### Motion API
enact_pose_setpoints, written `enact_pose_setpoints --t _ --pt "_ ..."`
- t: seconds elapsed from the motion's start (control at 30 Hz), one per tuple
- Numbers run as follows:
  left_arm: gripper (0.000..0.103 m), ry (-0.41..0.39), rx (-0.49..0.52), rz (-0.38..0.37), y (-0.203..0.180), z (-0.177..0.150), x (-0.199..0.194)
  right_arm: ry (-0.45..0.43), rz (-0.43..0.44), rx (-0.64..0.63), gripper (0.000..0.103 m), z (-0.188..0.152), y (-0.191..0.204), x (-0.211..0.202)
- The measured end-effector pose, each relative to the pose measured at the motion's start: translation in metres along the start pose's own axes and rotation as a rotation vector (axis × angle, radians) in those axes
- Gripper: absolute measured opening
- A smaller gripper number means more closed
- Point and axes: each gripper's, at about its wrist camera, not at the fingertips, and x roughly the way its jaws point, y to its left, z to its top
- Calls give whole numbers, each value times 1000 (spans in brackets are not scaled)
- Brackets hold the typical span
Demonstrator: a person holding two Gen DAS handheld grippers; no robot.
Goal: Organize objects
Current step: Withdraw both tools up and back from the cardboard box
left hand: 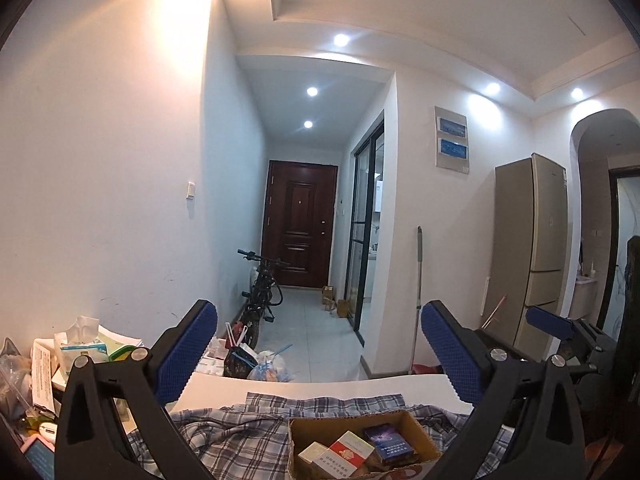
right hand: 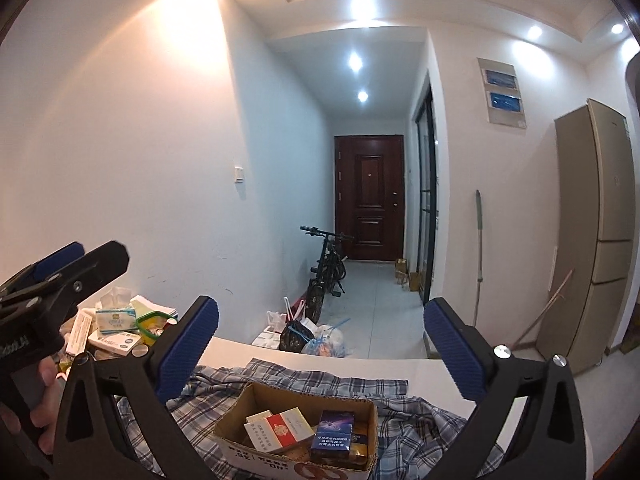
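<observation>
Cigarette packs [right hand: 298,428] already in cardboard box [right hand: 236,408] on plaid cloth [left hand: 224,436]; left gripper [left hand: 320,356], right gripper [right hand: 322,354] jaws wide, empty; clutter pile [right hand: 116,328] left unsorted

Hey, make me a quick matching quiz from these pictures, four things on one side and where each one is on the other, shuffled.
Things:
1. Blue pack
2. Cardboard box
3. Bicycle
4. Tissue pack

Places:
A. Against the hallway wall
B. On the checked cloth
C. In the clutter at the table's left end
D. Inside the box

Pairs: 1-D, 2-B, 3-A, 4-C
</observation>
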Motion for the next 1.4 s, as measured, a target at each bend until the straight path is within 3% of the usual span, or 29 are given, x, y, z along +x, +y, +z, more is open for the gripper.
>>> enact_pose_setpoints --t 0.2,0.53,0.77,1.0,1.2,1.4 --pt "103 -34 -7 -17 1 1 -9 -54 -24 -30 103 1 4 -15" --pt "103 -82 -19 -44 1 6 -31 -60 71 20 103 3 -1 -26" --pt "103 -114 -29 -29 7 11 -44 -41 34 55 103 7 -13 -19" --pt "103 -138 -49 -7 4 13 -53 -116 -27 22 103 15 -11 -45" --pt "103 -126 19 -30 -10 9 -65 -122 -50 -9 103 13 -10 -64" --pt "103 -186 6 17 -8 -7 -91 -98 -74 37 103 4 -20 -66"
